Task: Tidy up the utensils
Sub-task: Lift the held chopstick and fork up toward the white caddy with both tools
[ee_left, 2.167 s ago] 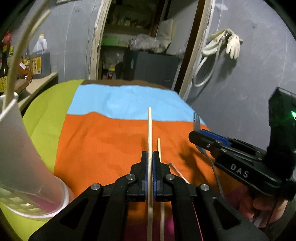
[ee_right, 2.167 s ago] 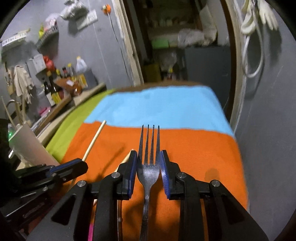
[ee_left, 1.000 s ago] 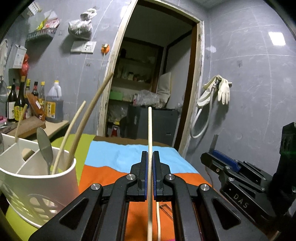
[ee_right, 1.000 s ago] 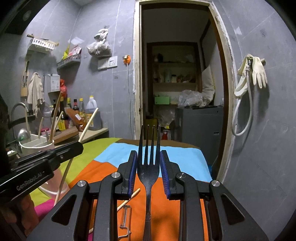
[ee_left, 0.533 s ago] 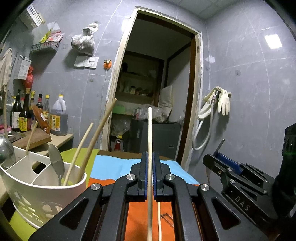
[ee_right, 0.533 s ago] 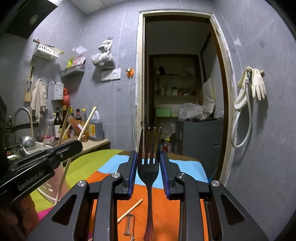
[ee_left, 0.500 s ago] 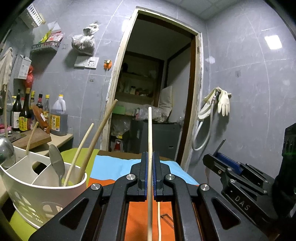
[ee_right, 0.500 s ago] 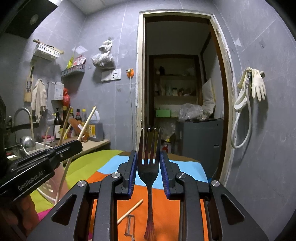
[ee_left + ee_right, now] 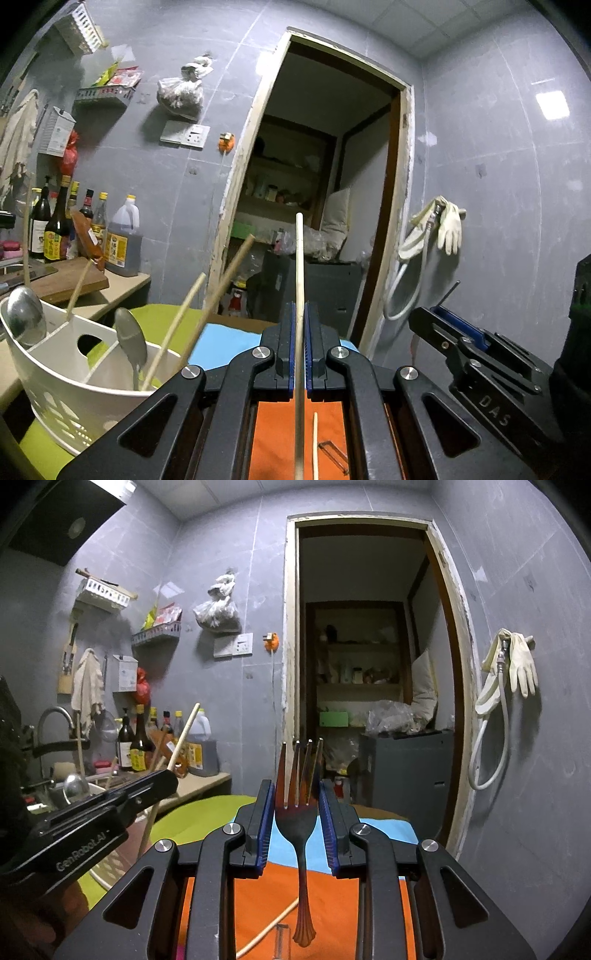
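Note:
My left gripper (image 9: 299, 354) is shut on a wooden chopstick (image 9: 299, 280) and holds it upright, lifted off the table. My right gripper (image 9: 297, 823) is shut on a metal fork (image 9: 300, 812), tines up, handle hanging down above the orange cloth (image 9: 258, 897). A white utensil caddy (image 9: 70, 384) stands at the left in the left wrist view, with spoons (image 9: 130, 341) and chopsticks (image 9: 207, 314) in it. A second chopstick (image 9: 315, 443) and a peeler (image 9: 334, 456) lie on the cloth below. The right gripper also shows at the right of the left wrist view (image 9: 476, 354).
The table has a green, blue and orange cloth. A counter (image 9: 110, 284) with bottles (image 9: 55, 229) and a cutting board lies at the left. A doorway (image 9: 369, 701) is behind the table. Gloves and a hose (image 9: 509, 672) hang on the right wall.
Both grippers have lifted and tilted up from the table with the chopstick and fork held. In the last half second both have risen a little more.

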`<control>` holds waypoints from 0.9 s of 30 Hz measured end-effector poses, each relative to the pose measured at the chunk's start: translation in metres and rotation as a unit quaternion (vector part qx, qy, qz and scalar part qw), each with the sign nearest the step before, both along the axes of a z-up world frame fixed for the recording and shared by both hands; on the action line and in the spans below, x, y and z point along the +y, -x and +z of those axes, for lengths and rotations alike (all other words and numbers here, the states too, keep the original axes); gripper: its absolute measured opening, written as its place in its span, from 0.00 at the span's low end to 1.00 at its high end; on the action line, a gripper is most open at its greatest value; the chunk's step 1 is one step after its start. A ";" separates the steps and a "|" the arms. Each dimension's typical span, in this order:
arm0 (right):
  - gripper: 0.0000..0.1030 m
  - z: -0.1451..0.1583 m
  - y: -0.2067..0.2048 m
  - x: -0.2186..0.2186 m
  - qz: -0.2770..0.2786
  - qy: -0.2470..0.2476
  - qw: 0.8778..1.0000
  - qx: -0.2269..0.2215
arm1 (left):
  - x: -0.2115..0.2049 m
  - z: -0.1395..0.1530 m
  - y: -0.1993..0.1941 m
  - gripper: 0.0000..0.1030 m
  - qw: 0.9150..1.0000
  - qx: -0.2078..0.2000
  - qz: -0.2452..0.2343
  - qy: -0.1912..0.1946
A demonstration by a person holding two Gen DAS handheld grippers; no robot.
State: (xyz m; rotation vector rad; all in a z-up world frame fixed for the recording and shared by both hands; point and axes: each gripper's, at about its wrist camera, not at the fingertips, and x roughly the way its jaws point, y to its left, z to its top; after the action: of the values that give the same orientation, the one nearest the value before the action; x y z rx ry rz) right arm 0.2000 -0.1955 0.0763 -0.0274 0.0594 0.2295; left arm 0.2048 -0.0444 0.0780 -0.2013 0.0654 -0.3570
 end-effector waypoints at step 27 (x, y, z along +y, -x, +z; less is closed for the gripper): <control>0.21 0.093 0.012 0.085 0.140 -0.053 0.987 -0.063 | 0.168 0.074 0.017 0.03 0.993 -0.058 0.092 0.048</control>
State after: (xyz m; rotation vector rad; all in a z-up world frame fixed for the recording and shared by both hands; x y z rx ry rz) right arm 0.1876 -0.1106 0.1689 0.0565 -0.0829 0.5108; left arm 0.1882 0.1235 0.1523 -0.2792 -0.0843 -0.1864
